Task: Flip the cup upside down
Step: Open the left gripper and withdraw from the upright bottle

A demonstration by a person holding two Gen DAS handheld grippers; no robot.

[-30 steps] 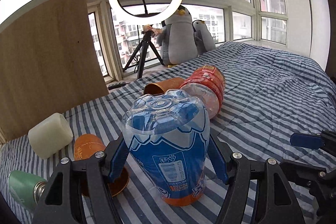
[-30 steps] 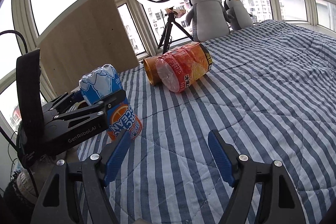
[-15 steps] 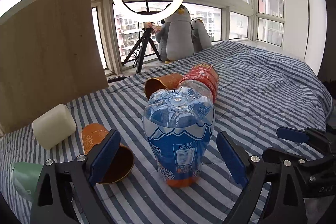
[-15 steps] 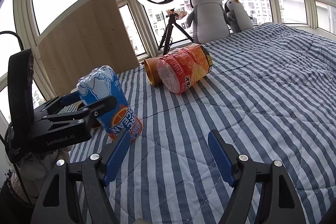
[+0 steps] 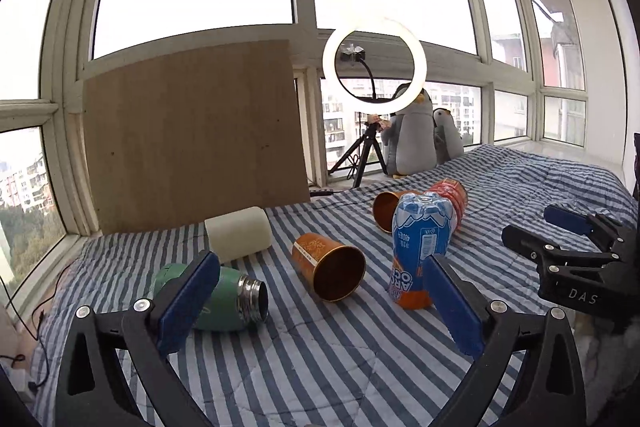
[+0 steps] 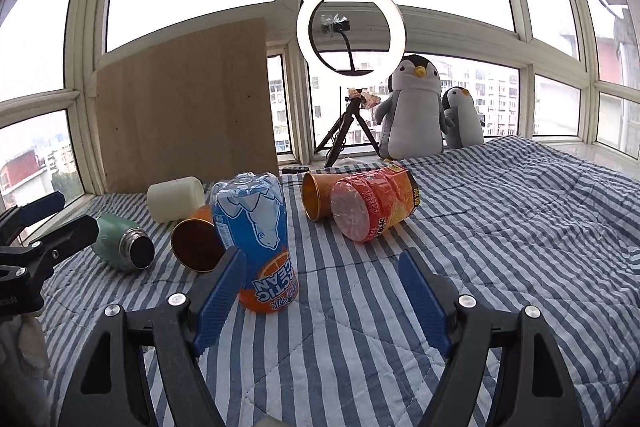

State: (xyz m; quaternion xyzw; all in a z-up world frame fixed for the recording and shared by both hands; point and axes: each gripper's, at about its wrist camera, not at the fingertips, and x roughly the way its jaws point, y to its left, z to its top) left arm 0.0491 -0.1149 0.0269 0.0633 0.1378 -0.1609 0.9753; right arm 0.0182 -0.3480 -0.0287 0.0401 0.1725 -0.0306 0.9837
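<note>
A blue plastic cup (image 5: 420, 247) (image 6: 256, 239) with an orange band stands upside down on the striped bed, mouth on the cover. My left gripper (image 5: 320, 303) is open and empty, back from the cup, which is just beyond its right finger. In the right wrist view the left gripper (image 6: 76, 213) hovers at the far left. My right gripper (image 6: 322, 303) is open and empty too, with the cup just past its left finger. In the left wrist view it (image 5: 528, 223) sits to the right of the cup.
On their sides on the bed lie an orange cup (image 5: 328, 267), a green flask (image 5: 216, 299), a white cup (image 5: 238, 235), a second orange cup (image 6: 316, 195) and a red cup (image 6: 372, 207). A wooden board (image 5: 192, 131), ring light (image 5: 374, 67) and plush penguins (image 6: 412, 115) stand at the window.
My left gripper opened off the blue cup and drew back, leaving it standing upside down. The right gripper stayed open and shifted back slightly.
</note>
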